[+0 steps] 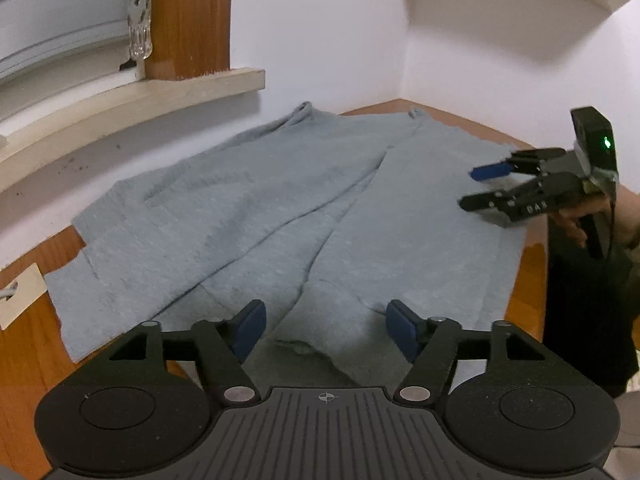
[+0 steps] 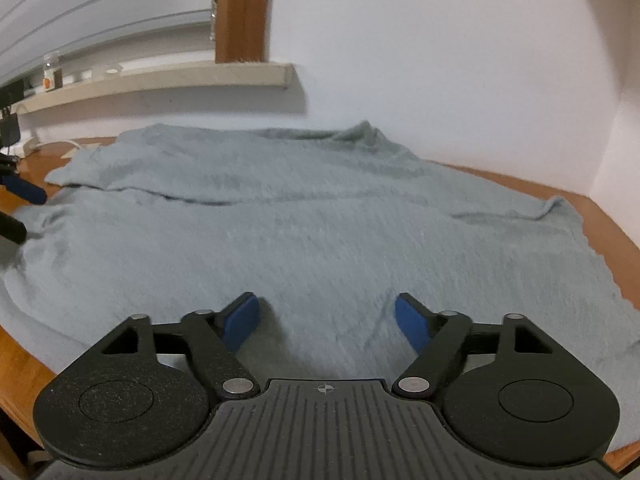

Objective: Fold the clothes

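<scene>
A light grey-blue garment (image 1: 280, 216) lies spread over a wooden table (image 1: 24, 360), with one flap folded across its middle. My left gripper (image 1: 326, 328) hovers just above the garment's near edge, its blue pads wide apart and nothing between them. My right gripper (image 1: 476, 188) shows at the right of the left wrist view, held by a hand, open above the cloth's right side. In the right wrist view the garment (image 2: 320, 220) fills the table, and the right gripper (image 2: 326, 320) stands open over it, empty. The left gripper's fingertips (image 2: 24, 192) peek in at the left edge.
A pale window sill (image 1: 132, 100) and a white wall run close behind the table. A paper tag (image 1: 20, 296) lies on the wood at the left. A small bottle (image 2: 51, 72) stands on the sill. Dark clothing of a person (image 1: 588, 300) borders the right side.
</scene>
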{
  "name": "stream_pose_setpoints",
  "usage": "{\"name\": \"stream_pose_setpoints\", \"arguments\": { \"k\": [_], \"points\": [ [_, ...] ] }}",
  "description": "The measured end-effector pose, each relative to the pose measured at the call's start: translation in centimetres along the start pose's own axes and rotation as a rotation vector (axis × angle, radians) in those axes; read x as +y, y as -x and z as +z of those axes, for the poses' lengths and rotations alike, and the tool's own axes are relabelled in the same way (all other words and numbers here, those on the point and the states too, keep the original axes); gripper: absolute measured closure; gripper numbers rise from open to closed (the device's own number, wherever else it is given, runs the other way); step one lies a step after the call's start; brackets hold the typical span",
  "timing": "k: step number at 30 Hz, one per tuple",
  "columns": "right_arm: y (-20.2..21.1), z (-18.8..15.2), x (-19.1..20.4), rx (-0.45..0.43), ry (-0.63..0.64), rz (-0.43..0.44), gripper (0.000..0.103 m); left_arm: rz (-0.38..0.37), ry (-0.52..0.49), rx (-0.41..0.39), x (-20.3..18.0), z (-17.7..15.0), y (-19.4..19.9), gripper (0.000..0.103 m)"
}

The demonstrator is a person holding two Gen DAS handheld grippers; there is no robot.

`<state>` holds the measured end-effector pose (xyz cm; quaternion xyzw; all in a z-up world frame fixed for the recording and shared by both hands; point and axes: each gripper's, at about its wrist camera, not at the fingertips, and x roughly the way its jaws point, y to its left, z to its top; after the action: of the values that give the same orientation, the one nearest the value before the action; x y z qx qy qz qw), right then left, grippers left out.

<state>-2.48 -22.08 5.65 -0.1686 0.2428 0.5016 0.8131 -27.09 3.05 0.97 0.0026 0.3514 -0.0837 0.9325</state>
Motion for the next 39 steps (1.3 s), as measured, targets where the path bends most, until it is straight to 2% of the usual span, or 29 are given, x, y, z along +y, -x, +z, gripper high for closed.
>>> {"name": "stream_pose_setpoints", "arguments": {
  "k": [3, 8, 11, 13, 15, 20, 23, 26, 29, 31, 33, 35, 39],
  "points": [
    [0.0, -0.8, -0.8, -0.028, -0.046, 0.022, 0.023, 0.028, 0.012, 0.009, 0.3, -0.2, -0.7, 0.022],
    [0.2, -1.9, -0.6, -0.089, -0.050, 0.013, 0.021, 0.146, 0.061, -0.034, 1.9, -0.6, -1.0, 0.020],
    [0.3, -2.4, -0.6, -0.121, -0.052, 0.010, 0.021, 0.175, 0.069, -0.049, 2.3, -0.7, -0.8, 0.020],
    [0.4, -2.9, -0.7, -0.146, -0.053, 0.013, 0.021, 0.247, 0.078, -0.078, 2.4, -0.7, -0.2, 0.021],
    [0.5, -3.1, -0.7, -0.162, -0.056, 0.011, 0.021, 0.264, 0.110, -0.082, 3.0, -0.3, -0.1, 0.021],
    [0.6, -3.1, -0.6, -0.167, -0.055, 0.009, 0.021, 0.137, 0.209, -0.157, 3.0, 3.1, -1.3, 0.019],
    [0.6, -3.2, -0.7, -0.170, -0.059, 0.010, 0.021, 0.042, 0.235, -0.219, 1.4, 6.4, -3.4, 0.012],
    [0.8, -3.3, -1.0, -0.175, -0.065, 0.023, 0.021, -0.036, 0.227, -0.246, -0.6, 8.9, -6.6, 0.008],
    [1.3, -3.1, -2.7, -0.171, -0.089, 0.059, 0.021, -0.070, 0.188, -0.220, -2.7, 10.0, -10.1, 0.008],
    [2.0, -2.9, -4.7, -0.170, -0.118, 0.025, 0.025, -0.078, 0.148, -0.186, -3.7, 10.1, -12.2, 0.007],
    [2.6, -2.7, -7.4, -0.178, -0.143, -0.044, 0.031, -0.078, 0.118, -0.148, -4.4, 9.9, -13.8, 0.007],
    [3.0, -2.5, -10.3, -0.185, -0.177, -0.108, 0.041, -0.083, 0.108, -0.098, -4.6, 9.6, -14.8, 0.006],
    [2.3, -3.0, -15.2, -0.146, -0.227, -0.173, 0.042, -0.113, 0.087, -0.044, -4.8, 8.8, -15.4, 0.003]
  ]
}}
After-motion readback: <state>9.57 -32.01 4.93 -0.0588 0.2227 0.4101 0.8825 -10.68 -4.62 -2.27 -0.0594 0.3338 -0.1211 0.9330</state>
